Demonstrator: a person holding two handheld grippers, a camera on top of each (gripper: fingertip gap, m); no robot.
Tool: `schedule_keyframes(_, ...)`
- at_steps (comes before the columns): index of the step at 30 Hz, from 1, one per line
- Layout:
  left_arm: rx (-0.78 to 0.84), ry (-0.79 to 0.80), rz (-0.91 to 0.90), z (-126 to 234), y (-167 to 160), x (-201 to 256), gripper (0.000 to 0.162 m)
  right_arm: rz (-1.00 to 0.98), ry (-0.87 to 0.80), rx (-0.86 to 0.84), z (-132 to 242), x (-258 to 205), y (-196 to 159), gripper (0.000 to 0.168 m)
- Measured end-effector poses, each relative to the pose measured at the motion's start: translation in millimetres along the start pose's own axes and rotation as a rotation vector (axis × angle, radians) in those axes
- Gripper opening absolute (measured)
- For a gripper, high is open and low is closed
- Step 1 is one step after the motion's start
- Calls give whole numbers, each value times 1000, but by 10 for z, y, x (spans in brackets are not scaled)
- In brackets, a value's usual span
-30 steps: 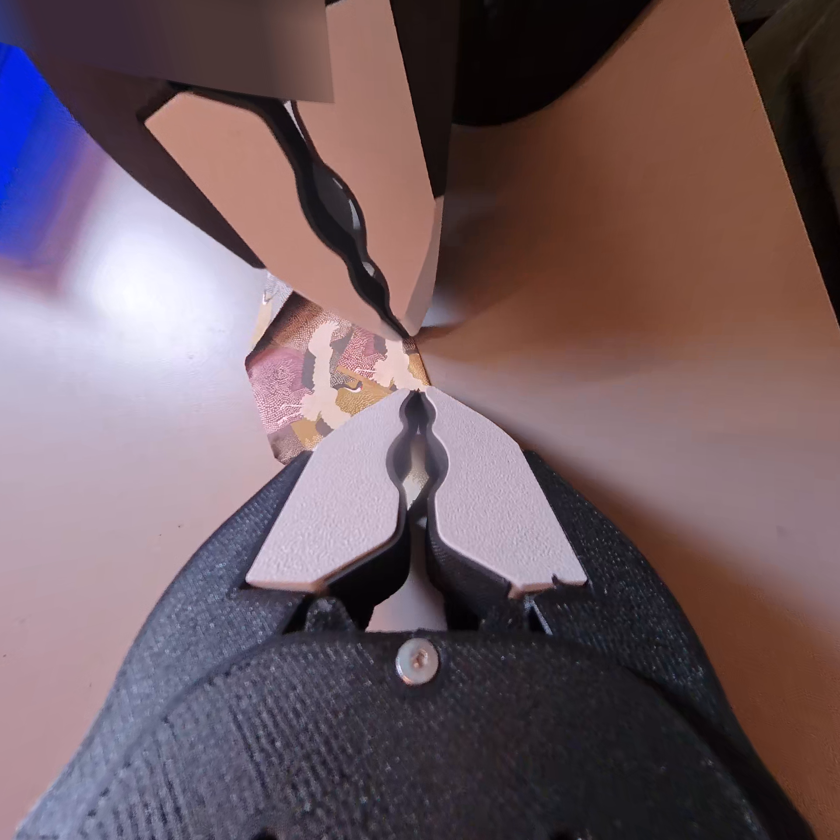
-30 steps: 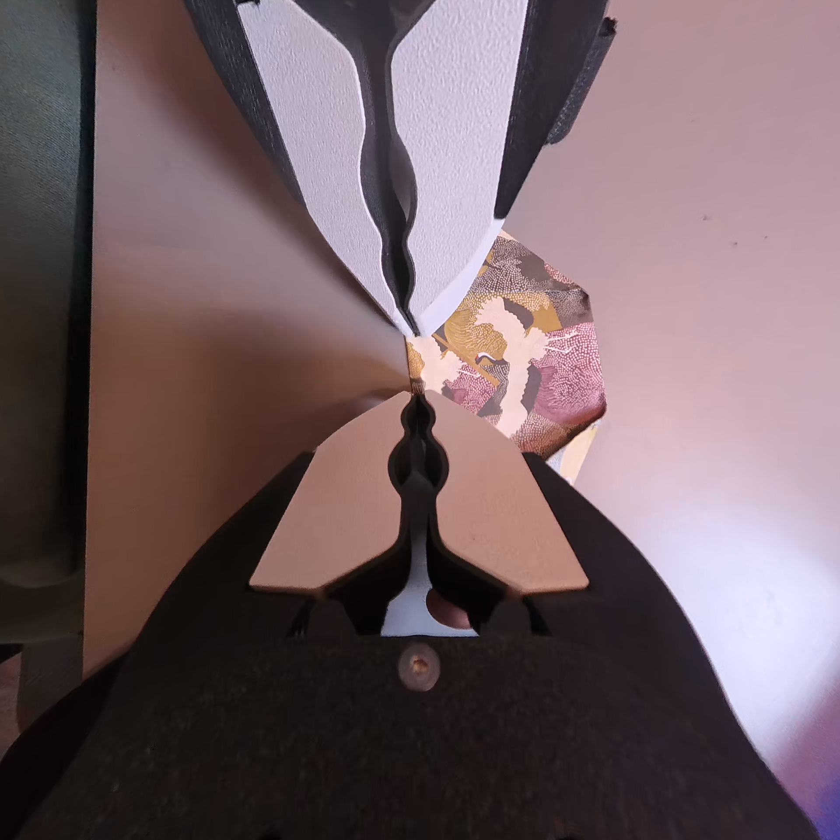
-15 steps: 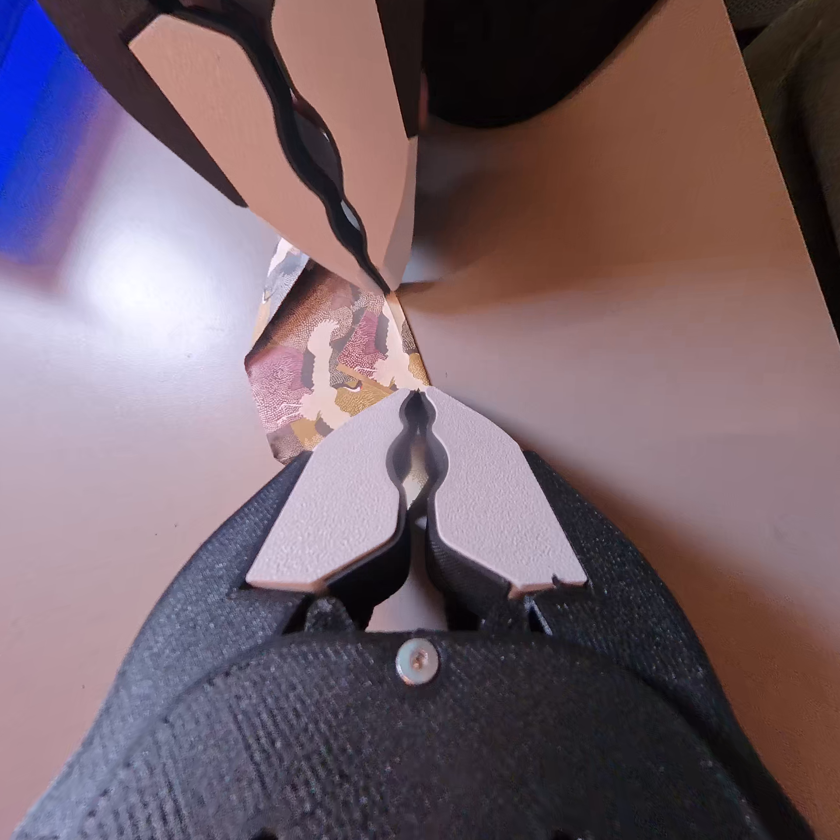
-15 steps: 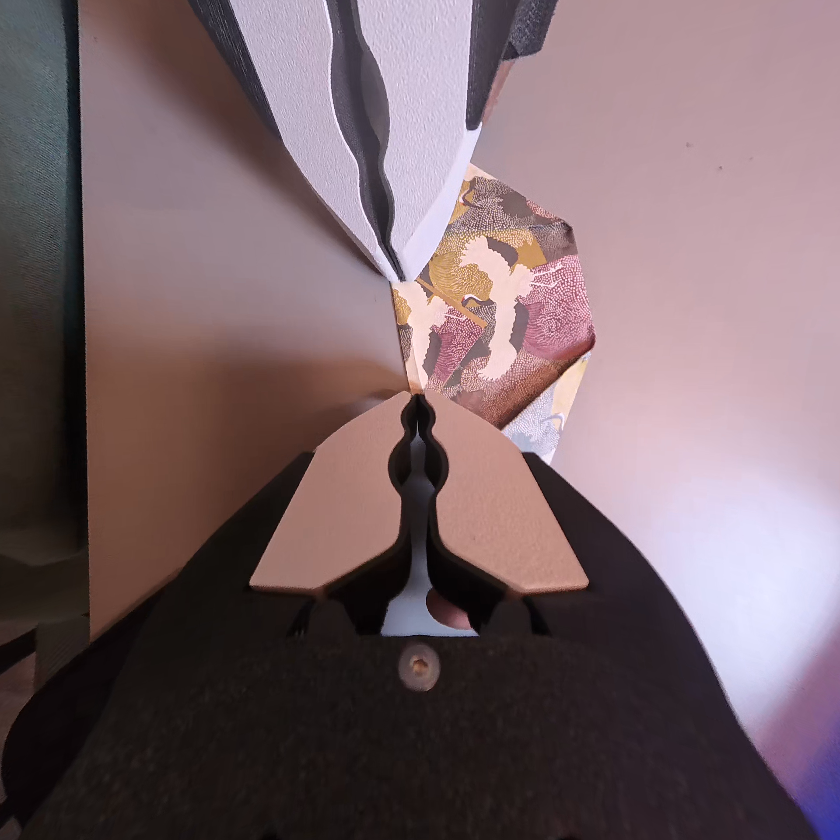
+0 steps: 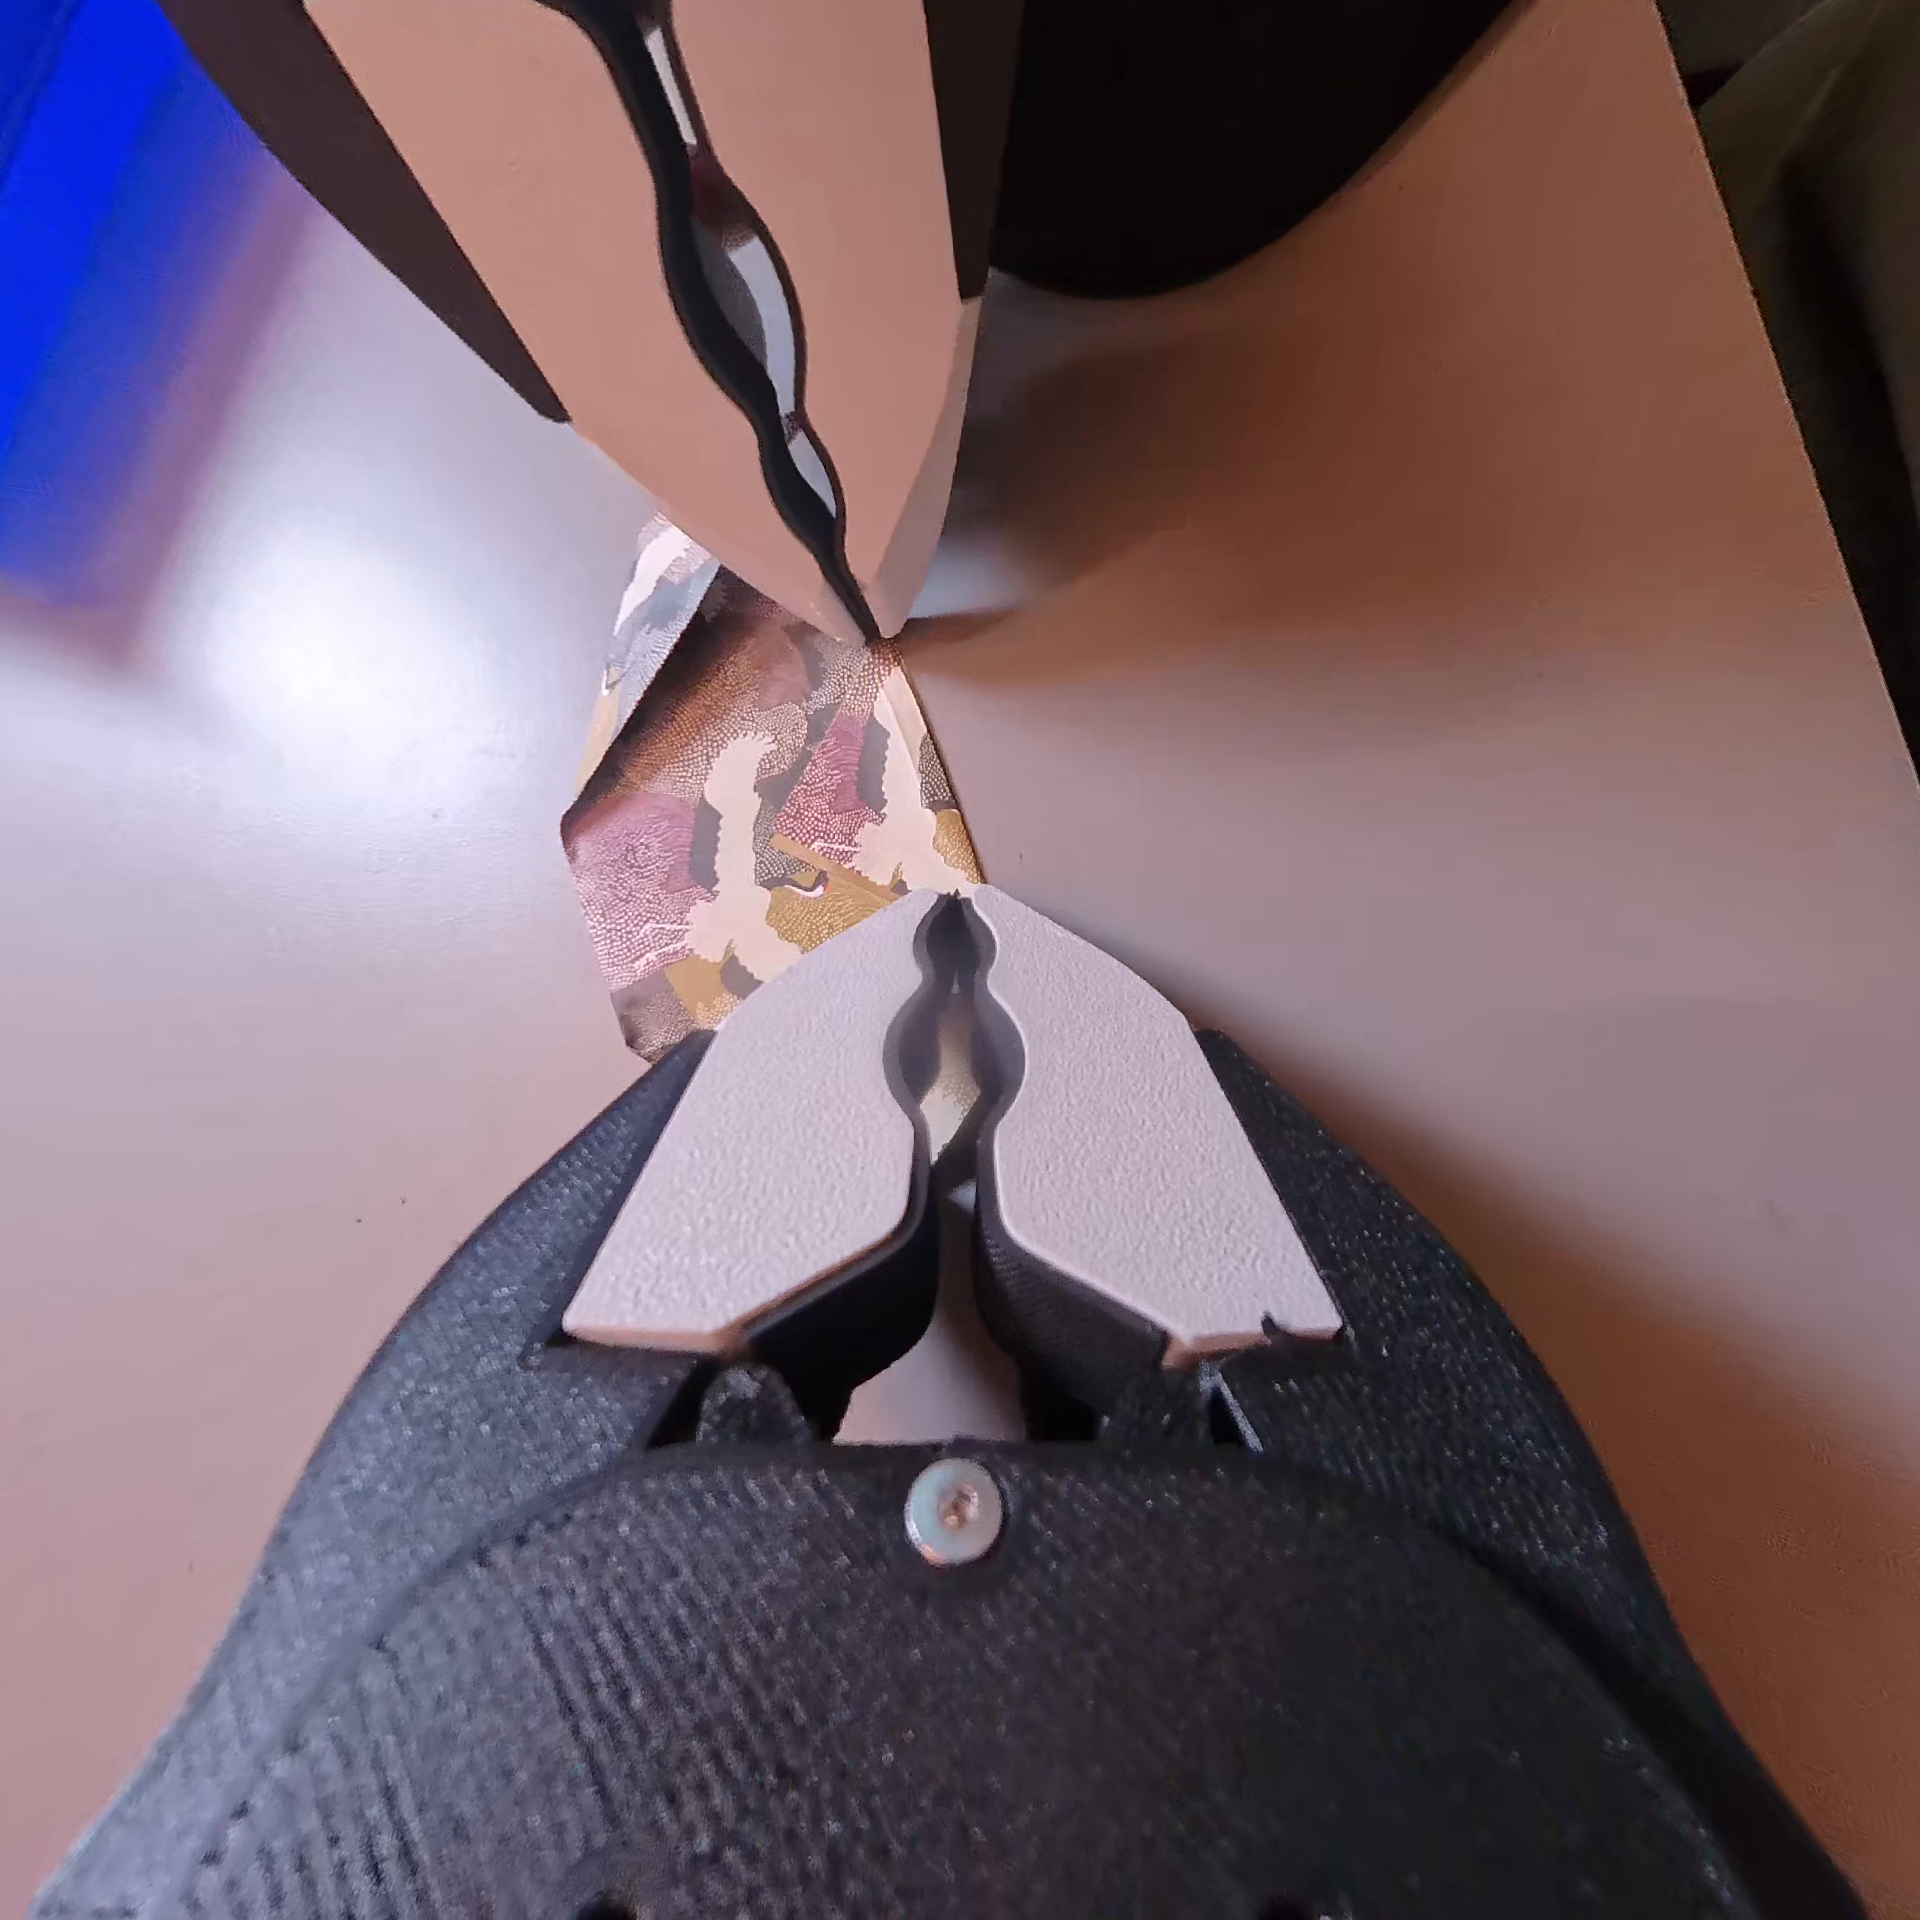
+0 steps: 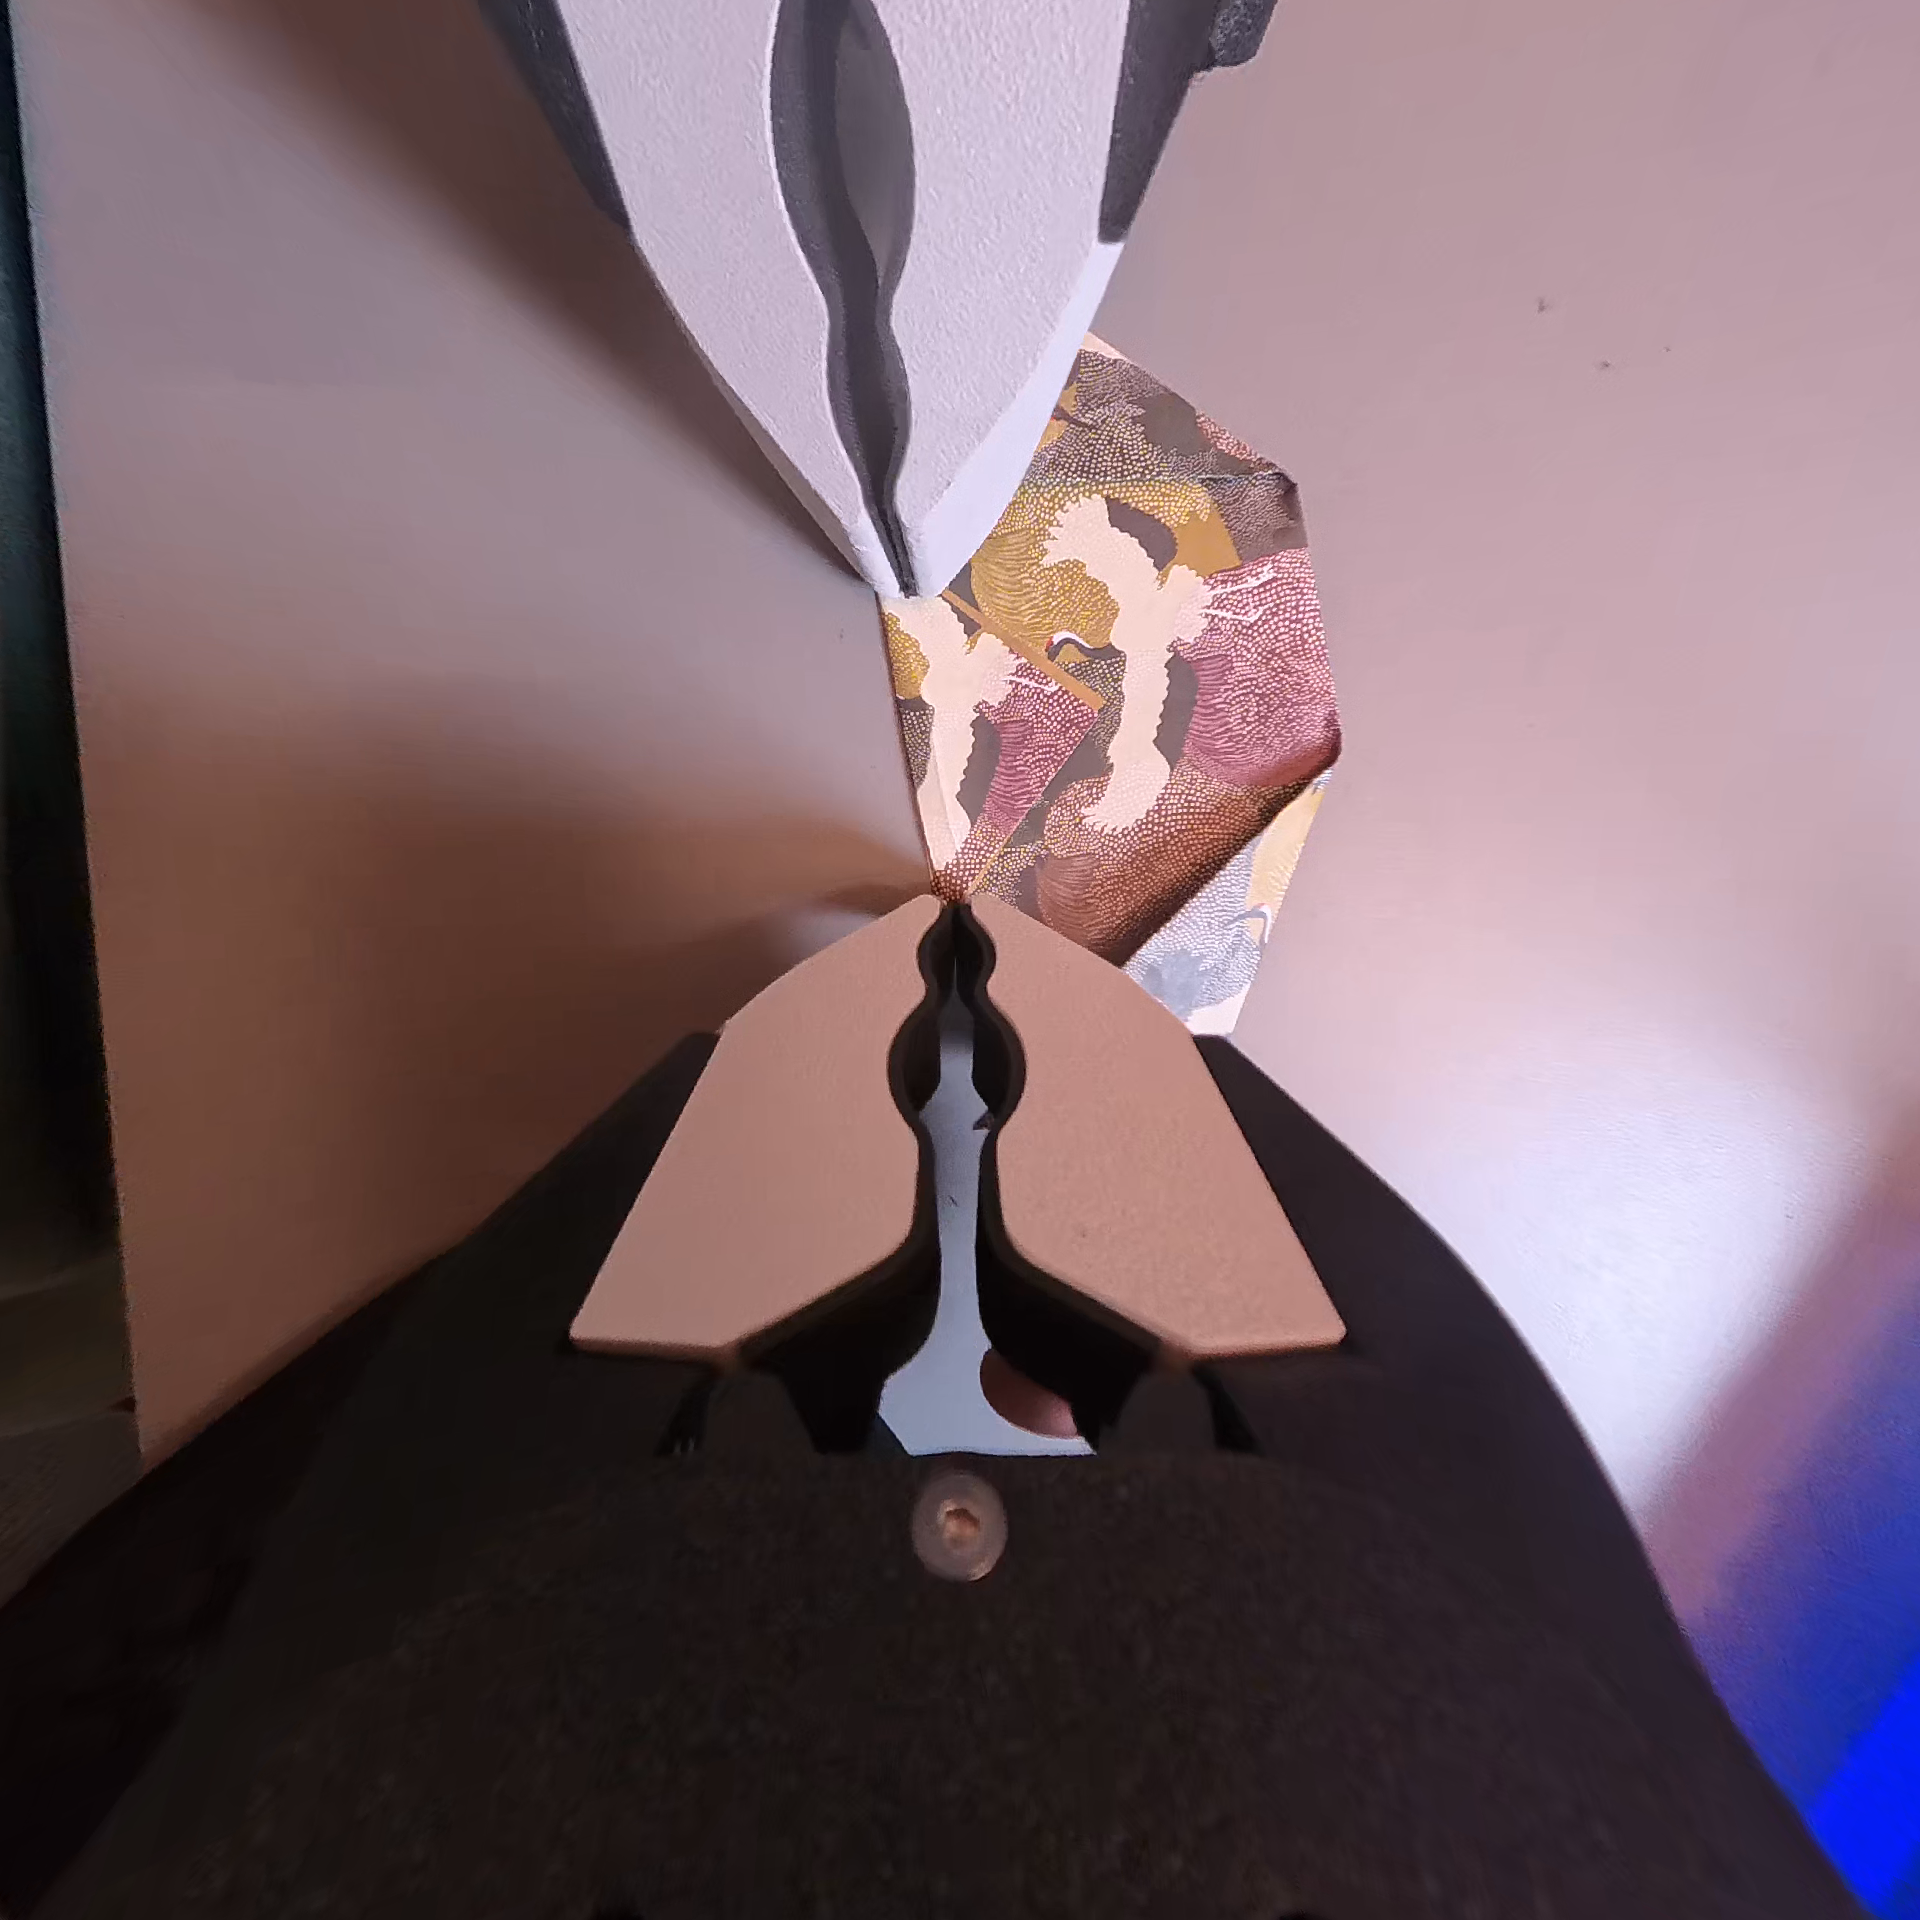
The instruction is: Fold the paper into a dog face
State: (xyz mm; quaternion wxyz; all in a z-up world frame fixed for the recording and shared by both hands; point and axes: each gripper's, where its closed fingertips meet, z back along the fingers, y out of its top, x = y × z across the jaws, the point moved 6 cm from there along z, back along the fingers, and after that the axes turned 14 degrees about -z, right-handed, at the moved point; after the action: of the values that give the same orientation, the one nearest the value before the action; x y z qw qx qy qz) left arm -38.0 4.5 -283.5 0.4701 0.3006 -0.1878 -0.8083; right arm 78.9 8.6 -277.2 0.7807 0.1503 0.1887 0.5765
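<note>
On the table (image 5: 1351,935), between two facing tools:
Change: right gripper (image 5: 868,623) has drawn back from the left gripper (image 5: 951,904) since a second ago; more paper (image 5: 769,821) shows between them.
Writing: none legible; the paper bears only a printed pattern in gold, maroon and cream.
Paper position: folded, flat on the table, spanning both tips.
Left fingers (image 5: 790,1143): closed, tips at the paper's near corner.
Right fingers (image 6: 790,1143): closed, tips at the opposite corner (image 6: 951,883).
</note>
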Motion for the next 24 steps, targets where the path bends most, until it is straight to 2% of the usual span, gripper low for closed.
schedule_keyframes(3, 1, 10, -5, 1, 2, 5, 1, 63, -62, 6, 36, -4, -17, 0)
schedule_keyframes(4, 3, 13, -8, 1, 2, 6, 0, 55, -72, 58, 108, 14, -2, 0)
schedule_keyframes(7, 4, 16, -16, 1, 4, 7, 0, -92, 11, 372, 557, 100, 150, 0)
schedule_keyframes(10, 2, 19, -32, 1, 9, 8, 0, -149, -38, 481, 809, 281, 108, 0)
schedule_keyframes(12, 5, 27, -37, 0, 8, 6, 0, -170, -27, 484, 770, 340, 53, 0)
schedule_keyframes(13, 8, 30, -41, 0, 6, 6, 0, -180, -15, 468, 707, 357, 27, 7)
schedule_keyframes(18, 71, 50, -23, 30, 2, -27, 0, -163, 6, 335, 348, 385, -72, 16)
schedule_keyframes(23, 267, 84, 141, 309, 26, -214, 0, -220, 58, 296, 230, 465, -80, 26)
schedule_keyframes(24, 294, 90, 185, 366, -6, -259, 5, -226, 57, 290, 217, 486, -82, 26)
